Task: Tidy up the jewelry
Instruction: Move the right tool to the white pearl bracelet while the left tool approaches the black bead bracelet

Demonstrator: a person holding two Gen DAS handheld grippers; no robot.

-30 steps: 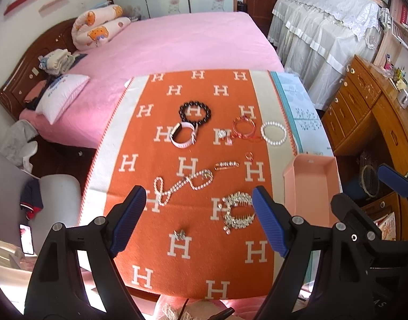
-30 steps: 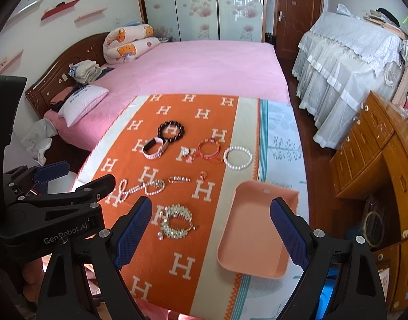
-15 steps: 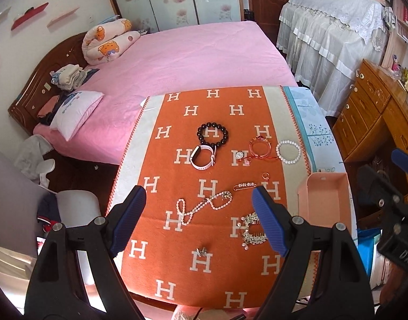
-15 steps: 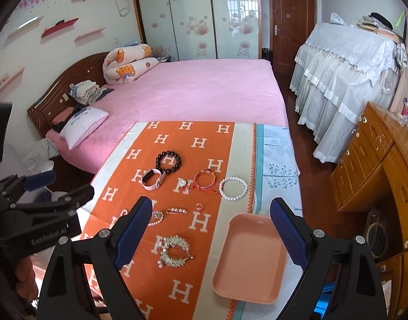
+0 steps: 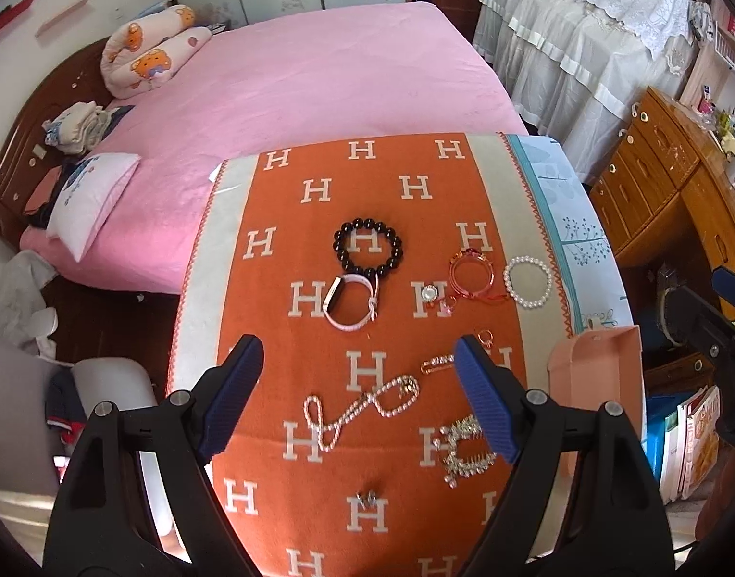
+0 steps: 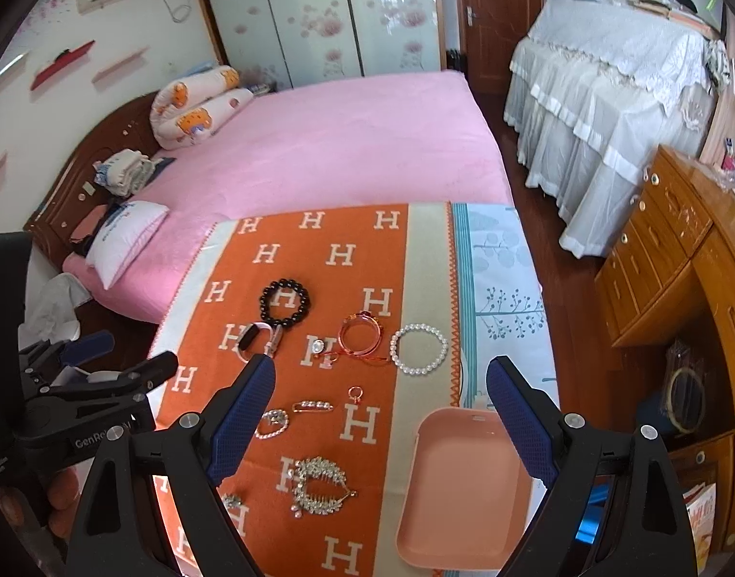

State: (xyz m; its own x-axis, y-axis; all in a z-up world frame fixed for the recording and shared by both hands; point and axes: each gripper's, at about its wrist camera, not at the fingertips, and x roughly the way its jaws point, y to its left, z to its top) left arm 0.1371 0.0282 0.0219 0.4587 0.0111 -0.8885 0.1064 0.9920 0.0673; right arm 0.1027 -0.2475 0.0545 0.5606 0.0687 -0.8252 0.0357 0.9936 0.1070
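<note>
Both of your grippers have pulled up and back from the table over the last second, so the orange H-patterned blanket [image 5: 367, 288] now sits lower and smaller in each view and more of the pink bed [image 6: 348, 144] shows behind it. Your left gripper [image 5: 357, 399] hangs above the near part of the blanket with its blue fingers wide apart and nothing between them; your right gripper [image 6: 381, 418] is spread the same way, empty, over the blanket's right edge. All the jewelry lies loose on the blanket: the black bead bracelet [image 5: 368, 249] farthest away, the pink watch [image 5: 350, 302] touching its near side, the red bangle [image 5: 472, 275] and pearl bracelet [image 5: 528, 282] to the right, the rhinestone chain [image 5: 362, 406] and crystal hair comb [image 6: 321, 483] nearer you. The pink tray [image 6: 463, 485] rests at the right border, holding nothing. A wooden dresser [image 6: 679, 259] and a white-draped table [image 6: 607, 96] line the right wall.
</note>
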